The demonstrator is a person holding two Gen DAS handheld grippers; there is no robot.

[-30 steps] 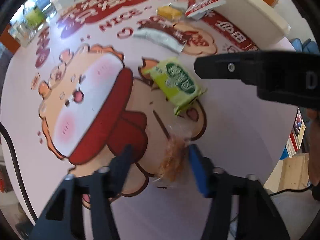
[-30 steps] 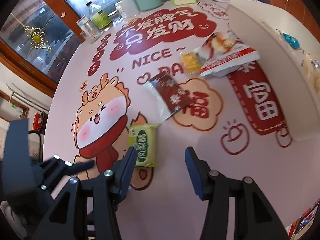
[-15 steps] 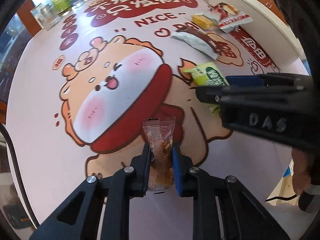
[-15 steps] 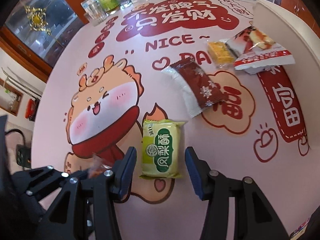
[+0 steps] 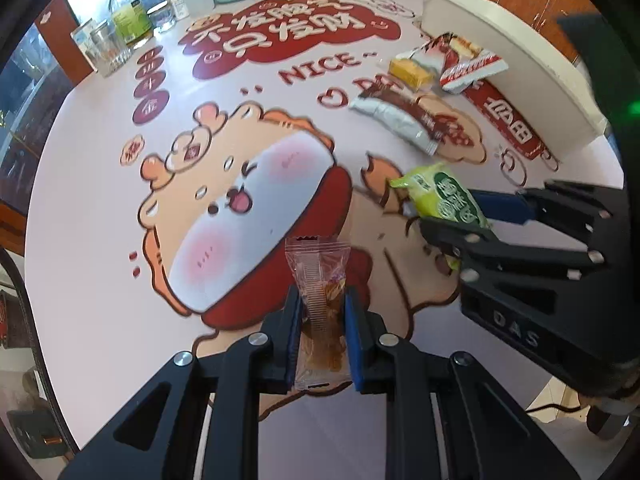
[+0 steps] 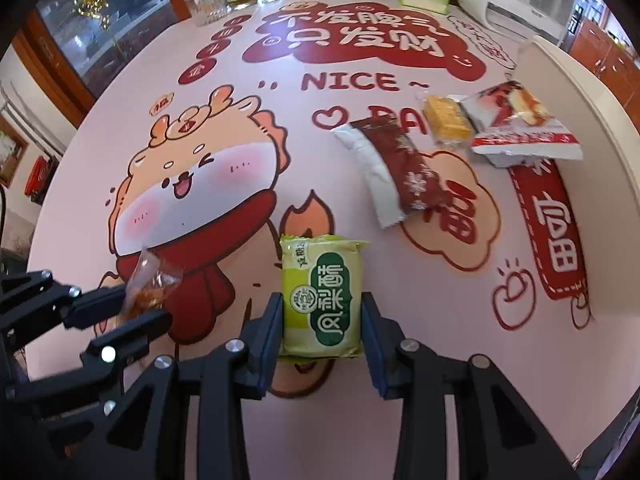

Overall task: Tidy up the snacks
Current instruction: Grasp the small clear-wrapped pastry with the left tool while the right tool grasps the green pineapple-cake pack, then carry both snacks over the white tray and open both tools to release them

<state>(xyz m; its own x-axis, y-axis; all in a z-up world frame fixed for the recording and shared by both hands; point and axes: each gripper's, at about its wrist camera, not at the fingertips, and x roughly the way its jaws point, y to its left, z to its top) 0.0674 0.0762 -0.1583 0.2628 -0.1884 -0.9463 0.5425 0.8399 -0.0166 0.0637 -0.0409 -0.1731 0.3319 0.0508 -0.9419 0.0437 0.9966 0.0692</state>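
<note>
Gripping green packet (image 6: 322, 298), jaws closed.

The lower part of the clear snack packet (image 5: 318, 312) is hidden between the left hand-held gripper (image 5: 320, 332) pads. The right hand-held gripper (image 5: 460, 220) covers the green packet's (image 5: 444, 196) near end. Bottle labels (image 5: 130, 20) at the worktop's (image 5: 100, 208) far edge are too small to read

The matte black plastic left gripper (image 5: 320, 320) has blue pads and silver screws; the matching black right gripper (image 6: 322, 328) bears raised letters (DAS) on its side.
</note>
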